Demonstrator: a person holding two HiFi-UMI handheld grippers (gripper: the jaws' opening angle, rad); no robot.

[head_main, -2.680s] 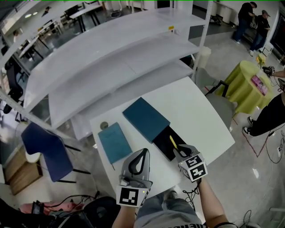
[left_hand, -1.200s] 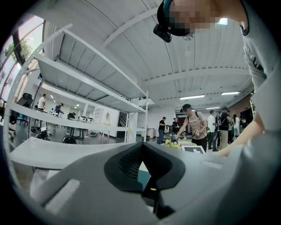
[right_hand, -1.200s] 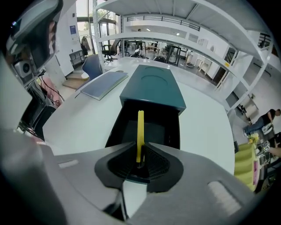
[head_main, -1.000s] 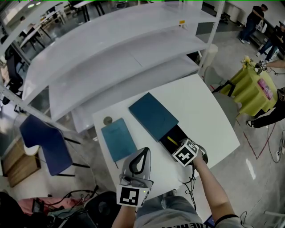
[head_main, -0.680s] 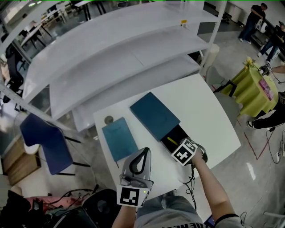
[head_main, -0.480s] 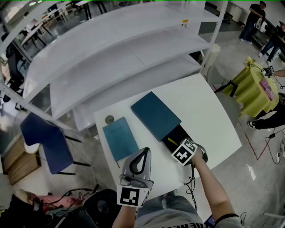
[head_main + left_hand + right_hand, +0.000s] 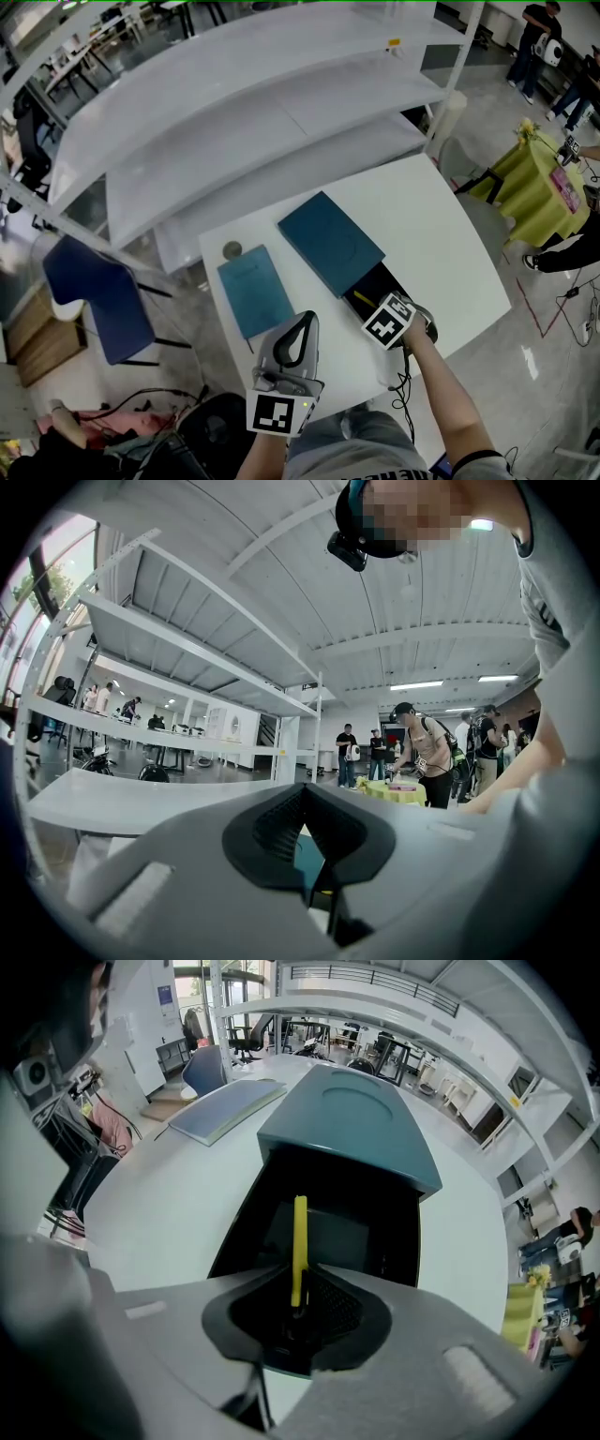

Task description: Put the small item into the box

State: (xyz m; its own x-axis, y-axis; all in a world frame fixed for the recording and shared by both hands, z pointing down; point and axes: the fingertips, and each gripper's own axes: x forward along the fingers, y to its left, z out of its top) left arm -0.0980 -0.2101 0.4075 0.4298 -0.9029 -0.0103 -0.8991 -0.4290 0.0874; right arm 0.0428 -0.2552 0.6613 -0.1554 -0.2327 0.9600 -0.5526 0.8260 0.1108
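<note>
Yellow stick, clenched in the right hand-held gripper, points lengthwise down into the open black tray of the teal box just beneath; left hand-held gripper hangs closed, empty, farther off.

Left gripper points level close to the body, jaws together and empty. Right forearm reaches forward, with the right gripper tipped steeply down, jaws pinching a thin yellow stick.

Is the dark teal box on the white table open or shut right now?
Open. The dark teal box has its black tray slid out and uncovered, below the right gripper.
</note>
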